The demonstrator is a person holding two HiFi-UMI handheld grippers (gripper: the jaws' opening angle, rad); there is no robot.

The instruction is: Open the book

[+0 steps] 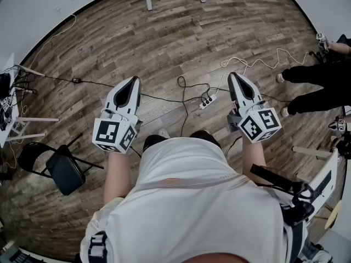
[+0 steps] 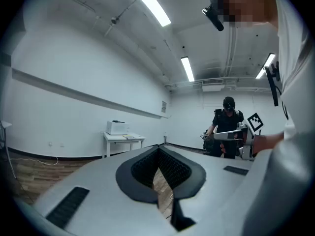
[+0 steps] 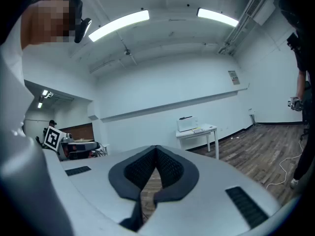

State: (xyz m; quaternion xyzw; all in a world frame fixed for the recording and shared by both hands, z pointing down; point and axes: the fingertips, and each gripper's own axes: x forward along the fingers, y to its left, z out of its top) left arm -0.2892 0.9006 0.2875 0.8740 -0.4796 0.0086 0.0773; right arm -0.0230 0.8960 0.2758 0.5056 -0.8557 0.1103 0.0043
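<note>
No book shows in any view. My left gripper is held level over the wooden floor, its jaws shut with nothing between them. My right gripper is held beside it at about the same height, also shut and empty. In the left gripper view the dark pads meet at the tip, and the room's white wall lies beyond. The right gripper view shows its pads closed the same way.
A black folding chair stands at the left. A power strip and cables lie on the floor ahead. Another person stands at the right. A white table with a printer stands against the wall.
</note>
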